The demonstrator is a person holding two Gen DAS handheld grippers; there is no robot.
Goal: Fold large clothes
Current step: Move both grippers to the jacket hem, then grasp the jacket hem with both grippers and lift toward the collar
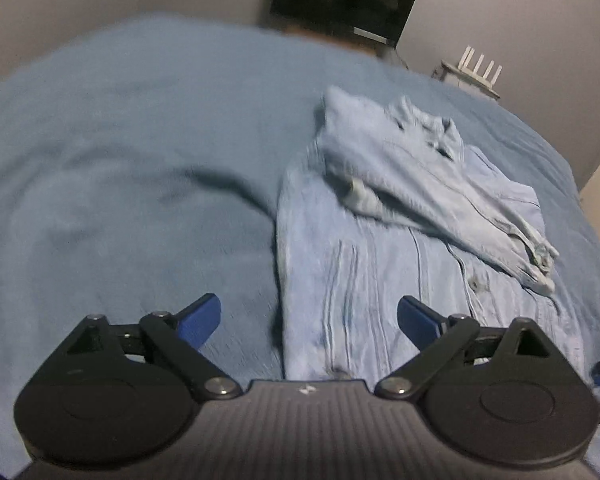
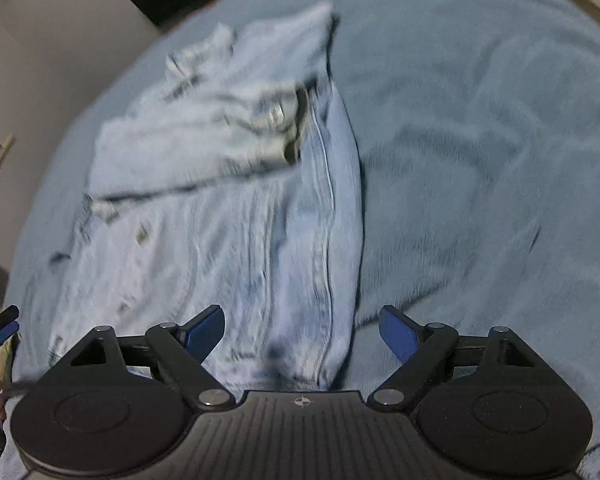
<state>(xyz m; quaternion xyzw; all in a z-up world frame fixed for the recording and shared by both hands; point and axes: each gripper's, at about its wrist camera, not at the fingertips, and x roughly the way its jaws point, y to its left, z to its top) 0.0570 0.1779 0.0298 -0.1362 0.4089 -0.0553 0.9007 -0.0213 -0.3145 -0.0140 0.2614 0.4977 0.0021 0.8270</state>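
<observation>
A light blue denim shirt [image 1: 400,224] lies on the blue bedspread [image 1: 120,160] with both sleeves folded in over its body and its collar at the far end. My left gripper [image 1: 308,320] is open and empty, hovering over the shirt's near left hem. In the right wrist view the same shirt [image 2: 228,208] lies left of centre on the bedspread [image 2: 480,140]. My right gripper [image 2: 302,332] is open and empty above the shirt's near right hem. The left gripper's blue tips [image 2: 2,328] show at the left edge of that view.
A dark monitor [image 1: 344,0] stands against the grey wall beyond the bed. A white router [image 1: 480,66] sits on a shelf to its right. The bed's far edge curves round behind the shirt.
</observation>
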